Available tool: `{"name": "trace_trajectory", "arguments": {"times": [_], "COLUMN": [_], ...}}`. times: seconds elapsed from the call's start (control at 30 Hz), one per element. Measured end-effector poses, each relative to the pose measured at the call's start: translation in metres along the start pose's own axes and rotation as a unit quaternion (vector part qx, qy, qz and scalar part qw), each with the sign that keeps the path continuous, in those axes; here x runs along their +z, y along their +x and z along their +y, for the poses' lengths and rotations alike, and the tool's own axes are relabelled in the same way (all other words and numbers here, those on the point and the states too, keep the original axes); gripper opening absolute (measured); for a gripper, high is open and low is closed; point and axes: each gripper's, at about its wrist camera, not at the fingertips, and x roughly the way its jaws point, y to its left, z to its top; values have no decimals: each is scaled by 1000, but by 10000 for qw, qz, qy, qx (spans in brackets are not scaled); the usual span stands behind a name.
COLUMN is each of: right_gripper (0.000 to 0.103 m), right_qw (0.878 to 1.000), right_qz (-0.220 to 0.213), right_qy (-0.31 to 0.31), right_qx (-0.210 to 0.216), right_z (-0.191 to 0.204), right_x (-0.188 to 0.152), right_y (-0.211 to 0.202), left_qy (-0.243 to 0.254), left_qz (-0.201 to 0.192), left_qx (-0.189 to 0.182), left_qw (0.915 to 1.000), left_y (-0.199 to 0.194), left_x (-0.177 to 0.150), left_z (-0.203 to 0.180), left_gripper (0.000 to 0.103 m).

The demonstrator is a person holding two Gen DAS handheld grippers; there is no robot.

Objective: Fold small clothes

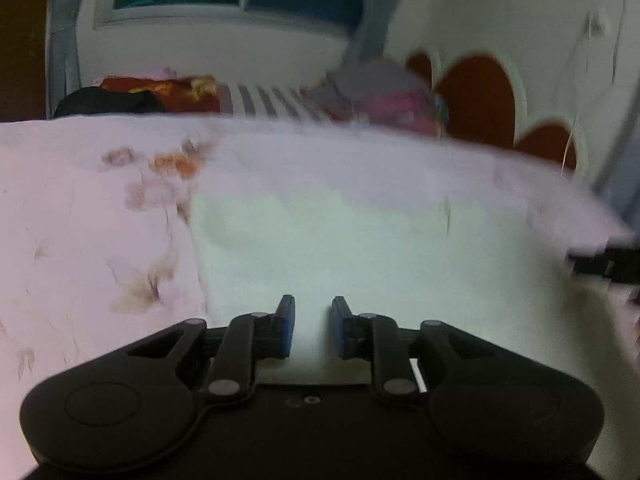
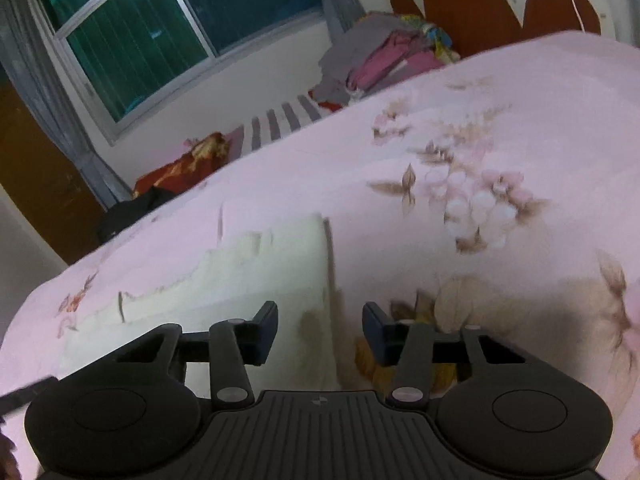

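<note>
A: Left tongs (image 1: 313, 328) slightly parted, empty, over the white garment (image 1: 360, 248). Right tongs (image 2: 320, 332) released, straddling its edge at six o'clock.

B: Risk?

A: Pinching the pink bedsheet (image 2: 520, 120) too, probably.

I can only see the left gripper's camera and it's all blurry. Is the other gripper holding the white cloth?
Observer: No. The right gripper is open and pinches nothing. The right edge of the white cloth runs below the gap between its jaws.
Operator: What's beside the cloth over there?
Observer: The pink bedsheet, with a brown flower print just past the gripper's right-hand jaw.
Operator: Is the cloth lying neat?
Observer: Its near part looks flat, but its far edge looks ragged, not straight.
</note>
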Motion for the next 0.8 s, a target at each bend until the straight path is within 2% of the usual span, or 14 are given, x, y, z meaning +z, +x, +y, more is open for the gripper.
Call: {"name": "trace_trajectory", "arguments": {"times": [0.07, 0.13, 0.17, 0.33, 0.43, 0.5, 0.53, 0.57, 0.63, 0.7, 0.73, 0.8], "right_gripper": [47, 41, 41, 41, 41, 41, 41, 40, 33, 33, 33, 32], "right_qw": [9999, 9987, 9980, 9994, 9995, 9993, 9993, 9992, 9986, 9958, 9947, 9960], "right_qz": [147, 431, 464, 188, -8, -112, -123, -81, 119, 566, 564, 448], "right_qy": [-20, -271, -419, -278, -309, -344, -353, -381, -515, -682, -786, -723], "right_qx": [46, 64, 20, -103, -77, -42, 13, 70, 52, -244, -360, -291], "right_z": [3, 11, 15, 9, 7, 7, 8, 10, 17, 22, 25, 27], "right_x": [-7, -16, -20, -22, -15, -13, -12, -13, -16, -24, -26, -22], "right_y": [3, 10, 10, -3, -16, -22, -22, -19, -8, 11, 13, 5], "left_qy": [-54, -144, -117, 0, -16, 69, 126, 159, 89, -113, -147, -215], "left_qz": [-60, -7, 7, -37, -218, -345, -369, -341, -150, 160, 89, 43], "left_qx": [114, 233, 292, 465, 573, 509, 494, 481, 572, 647, 598, 535], "left_qw": [9999, 9996, 9995, 9989, 9981, 9981, 9980, 9981, 9982, 9977, 9981, 9983], "left_y": [0, -4, -7, -26, -47, -54, -53, -50, -34, -20, -23, -31], "left_x": [-11, -9, -9, -19, -20, -17, -15, -12, -13, -20, -21, -20], "left_z": [5, 7, 5, 4, 1, -7, -11, -15, -16, -9, -8, -4], "left_gripper": [20, 19, 19, 19, 18, 18, 22, 26, 26, 24, 24, 24]}}
